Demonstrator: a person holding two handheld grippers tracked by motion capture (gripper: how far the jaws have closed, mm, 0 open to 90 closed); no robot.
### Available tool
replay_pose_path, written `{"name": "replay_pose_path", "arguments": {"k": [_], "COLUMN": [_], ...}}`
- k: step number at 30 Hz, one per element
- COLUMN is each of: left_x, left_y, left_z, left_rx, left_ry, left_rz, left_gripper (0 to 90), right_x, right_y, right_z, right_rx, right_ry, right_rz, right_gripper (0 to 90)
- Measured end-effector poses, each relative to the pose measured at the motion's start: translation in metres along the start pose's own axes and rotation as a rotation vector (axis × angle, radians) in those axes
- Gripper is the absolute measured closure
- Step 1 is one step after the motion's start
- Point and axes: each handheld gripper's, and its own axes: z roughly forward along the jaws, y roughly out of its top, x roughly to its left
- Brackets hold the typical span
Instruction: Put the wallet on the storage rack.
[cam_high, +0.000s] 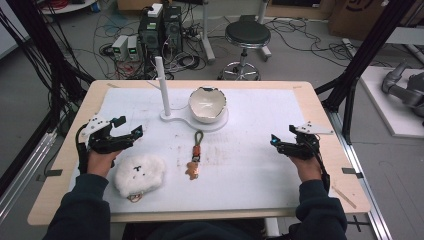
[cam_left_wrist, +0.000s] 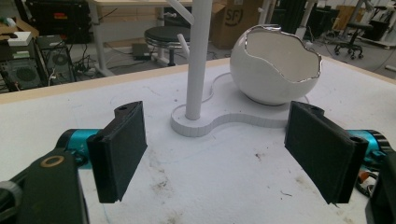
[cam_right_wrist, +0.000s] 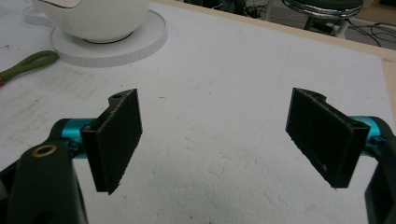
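High view shows the white table mat (cam_high: 260, 165); the fluffy white plush (cam_high: 139, 173) lies just beside the left gripper (cam_high: 131, 134), jaws spread, empty; the keychain (cam_high: 195, 155) lies mid-mat; the right gripper (cam_high: 276, 141) gapes, empty.

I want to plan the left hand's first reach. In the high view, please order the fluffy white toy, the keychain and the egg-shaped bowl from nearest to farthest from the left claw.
1. Fluffy white toy, just below the left claw.
2. Keychain, at the table's middle.
3. Egg-shaped bowl, far side, on its white stand.
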Motion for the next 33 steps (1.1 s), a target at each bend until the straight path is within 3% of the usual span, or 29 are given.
{"name": "replay_pose_path", "arguments": {"k": [12,15,19,25,29,31,32,33], "left_x": [-0.002,-0.005,-0.005,-0.003,-0.003,-0.002,0.000,0.000], "left_y": [0.001,0.003,0.002,-0.006,-0.012,-0.014,-0.018,-0.018], "left_z": [0.001,0.003,0.003,-0.002,-0.006,-0.006,-0.008,-0.008], "left_rx": [0.003,0.009,0.043,0.159,0.239,0.261,0.297,0.297], "left_ry": [0.003,-0.003,-0.029,-0.164,-0.210,-0.223,-0.262,-0.262], "left_rz": [-0.012,0.001,-0.004,-0.001,0.016,0.013,0.001,0.001], "left_gripper": [21.0,21.5,22.7,28.1,31.2,31.2,31.2,31.2], "right_x": [-0.001,-0.001,0.000,0.004,0.007,0.009,0.010,0.010], "right_y": [-0.001,-0.001,-0.002,-0.002,-0.002,0.000,0.000,0.000], "right_z": [-0.001,-0.002,-0.001,-0.004,-0.005,-0.004,-0.003,-0.003], "right_rx": [-0.005,-0.005,-0.001,-0.012,-0.014,-0.015,-0.014,-0.014], "right_ry": [-0.002,0.000,0.009,0.028,0.040,0.049,0.051,0.051], "right_rz": [0.005,0.006,0.012,0.003,-0.002,-0.003,-0.003,-0.003], "right_gripper": [18.7,18.7,18.7,18.7,18.7,18.7,18.7,18.7]}}
